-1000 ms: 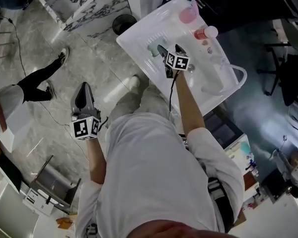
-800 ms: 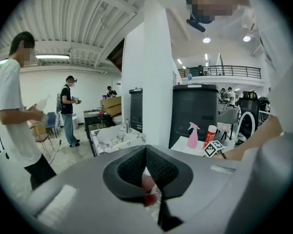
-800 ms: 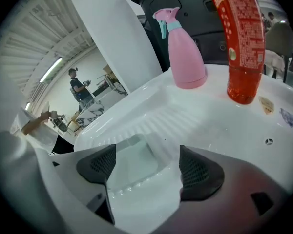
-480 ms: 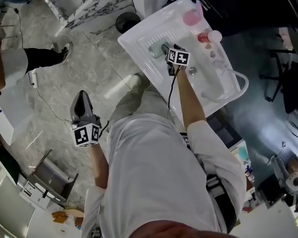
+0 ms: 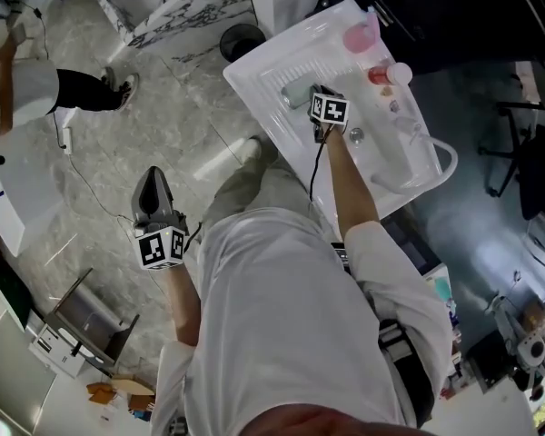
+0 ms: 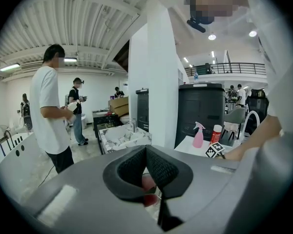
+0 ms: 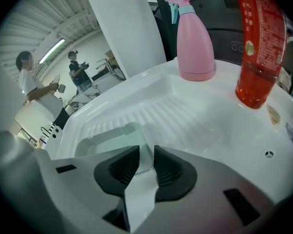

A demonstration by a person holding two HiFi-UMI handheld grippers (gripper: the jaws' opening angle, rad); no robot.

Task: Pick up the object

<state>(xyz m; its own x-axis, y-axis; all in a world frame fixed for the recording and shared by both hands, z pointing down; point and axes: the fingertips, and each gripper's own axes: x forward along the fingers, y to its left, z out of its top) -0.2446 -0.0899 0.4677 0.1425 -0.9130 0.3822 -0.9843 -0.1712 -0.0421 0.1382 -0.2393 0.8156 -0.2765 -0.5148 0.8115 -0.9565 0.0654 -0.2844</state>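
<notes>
Closing astride the near wall of the pale green dish [image 7: 107, 136] at lower centre of the white sink [image 7: 200, 130], the right gripper [image 7: 146, 151] has narrow jaws, probably because that thin rim offers the easiest hold. Only the head view shows the left gripper [image 5: 151, 175], jaws together, hanging idle at left.

Right gripper [image 7: 145, 155] jaws, wide apart a second ago, now narrow around the wall of the pale green container [image 7: 107, 135] (mid-closure).
</notes>
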